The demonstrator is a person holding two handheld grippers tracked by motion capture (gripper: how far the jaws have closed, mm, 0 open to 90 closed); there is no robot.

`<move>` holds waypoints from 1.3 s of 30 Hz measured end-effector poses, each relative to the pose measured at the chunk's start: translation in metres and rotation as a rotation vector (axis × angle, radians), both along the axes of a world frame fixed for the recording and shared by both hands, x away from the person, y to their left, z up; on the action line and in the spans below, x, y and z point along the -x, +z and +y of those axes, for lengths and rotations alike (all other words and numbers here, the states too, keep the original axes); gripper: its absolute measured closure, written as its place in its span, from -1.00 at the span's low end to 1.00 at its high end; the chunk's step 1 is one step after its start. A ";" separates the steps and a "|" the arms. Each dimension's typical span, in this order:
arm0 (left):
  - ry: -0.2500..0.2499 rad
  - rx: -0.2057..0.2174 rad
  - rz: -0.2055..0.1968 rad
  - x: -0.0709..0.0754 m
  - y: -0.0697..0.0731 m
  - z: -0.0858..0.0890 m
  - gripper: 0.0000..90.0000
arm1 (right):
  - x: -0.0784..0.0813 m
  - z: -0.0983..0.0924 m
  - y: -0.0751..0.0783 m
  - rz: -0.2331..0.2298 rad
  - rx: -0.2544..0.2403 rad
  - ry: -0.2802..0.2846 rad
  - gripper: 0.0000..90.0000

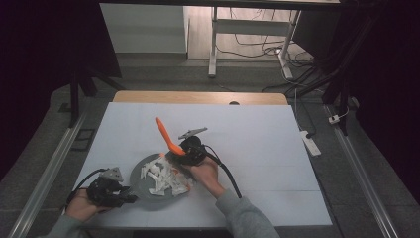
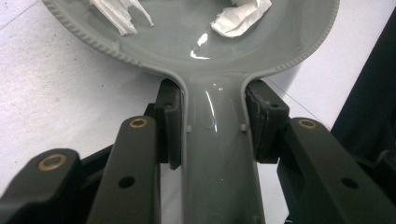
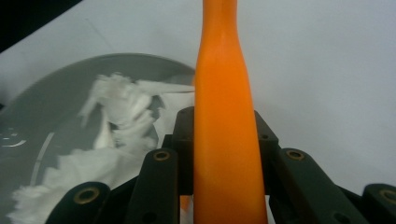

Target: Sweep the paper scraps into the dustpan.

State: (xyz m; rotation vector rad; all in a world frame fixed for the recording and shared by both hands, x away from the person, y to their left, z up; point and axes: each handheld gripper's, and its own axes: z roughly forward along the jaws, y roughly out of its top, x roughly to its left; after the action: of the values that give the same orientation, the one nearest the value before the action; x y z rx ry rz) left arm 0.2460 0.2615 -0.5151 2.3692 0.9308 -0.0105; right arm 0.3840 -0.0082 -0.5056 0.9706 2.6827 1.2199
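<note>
A grey pan-shaped dish [image 1: 142, 192] lies on the white table near the front left and holds several white torn scraps [image 1: 166, 177]. My left gripper [image 1: 126, 197] is shut on the dish's flat handle [image 2: 219, 154]; both pads press its sides, with the bowl [image 2: 187, 42] just ahead. At the dish's far right edge, my right gripper [image 1: 181, 151] is shut on an orange utensil [image 1: 166, 133] whose handle slants up and away. In the right gripper view the orange handle [image 3: 224, 116] runs up between the jaws, beside the dish [image 3: 51, 98] and the scraps [image 3: 121, 116]. The utensil's working end is hidden.
A white sheet [image 1: 257, 148] covers the table, with a wooden strip [image 1: 198, 97] along the back edge. A power strip [image 1: 310, 143] and cables lie on the floor at the right. White desk legs [image 1: 213, 44] stand beyond the table.
</note>
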 end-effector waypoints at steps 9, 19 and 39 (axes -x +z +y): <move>0.001 0.005 0.001 0.000 0.000 0.001 0.36 | 0.011 0.010 0.016 -0.007 -0.086 0.043 0.57; 0.006 0.004 0.000 -0.001 -0.001 0.000 0.36 | -0.020 -0.009 0.020 -0.063 -0.067 -0.059 0.57; 0.016 0.006 0.004 -0.002 -0.002 -0.001 0.36 | -0.008 0.026 0.004 -0.023 0.049 0.132 0.57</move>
State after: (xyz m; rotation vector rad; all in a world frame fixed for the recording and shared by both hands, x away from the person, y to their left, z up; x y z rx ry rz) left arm 0.2477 0.2603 -0.5167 2.3571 0.9500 -0.0114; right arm 0.3920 0.0176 -0.5015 0.7807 2.7836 1.1726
